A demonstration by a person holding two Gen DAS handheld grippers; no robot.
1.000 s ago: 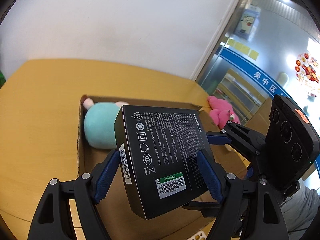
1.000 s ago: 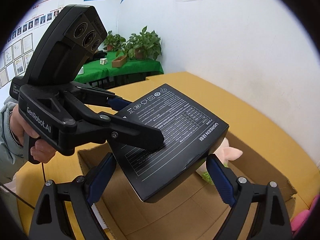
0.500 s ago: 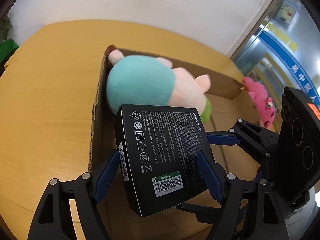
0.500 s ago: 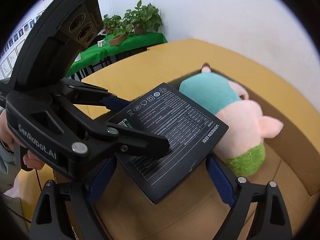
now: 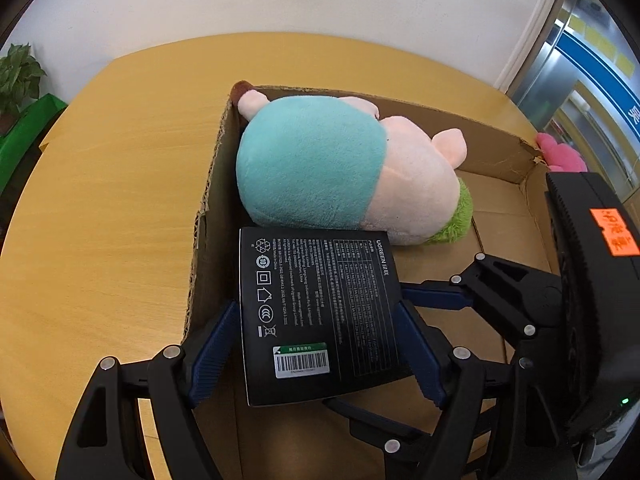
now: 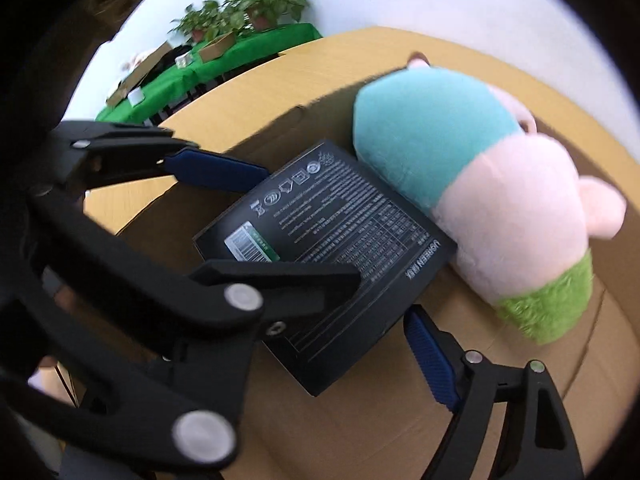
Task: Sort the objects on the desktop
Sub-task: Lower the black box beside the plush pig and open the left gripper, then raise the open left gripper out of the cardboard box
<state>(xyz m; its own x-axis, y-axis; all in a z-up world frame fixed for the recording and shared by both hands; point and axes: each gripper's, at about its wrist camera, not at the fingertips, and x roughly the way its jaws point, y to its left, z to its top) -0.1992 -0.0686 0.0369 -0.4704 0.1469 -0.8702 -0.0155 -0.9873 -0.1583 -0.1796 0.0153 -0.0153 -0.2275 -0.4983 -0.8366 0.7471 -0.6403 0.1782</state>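
**Black box inside carton, left tongs clamped**

My left gripper pinches the black box by both sides, inside the cardboard carton, touching the plush toy; my right gripper stands spread, one finger beside the box, gripping nothing.

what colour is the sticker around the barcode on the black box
White with a green strip, on the barcode sticker of the black box; clearest in the left wrist view.

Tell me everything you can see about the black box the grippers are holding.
The black box is flat, rectangular, matte cardboard by its look, printed with small white text, certification icons, "UGREEN" and a green-and-white barcode sticker. It sits low inside the cardboard carton, its far edge against the plush toy. The left gripper flanks its sides; whether the pads still press is unclear.
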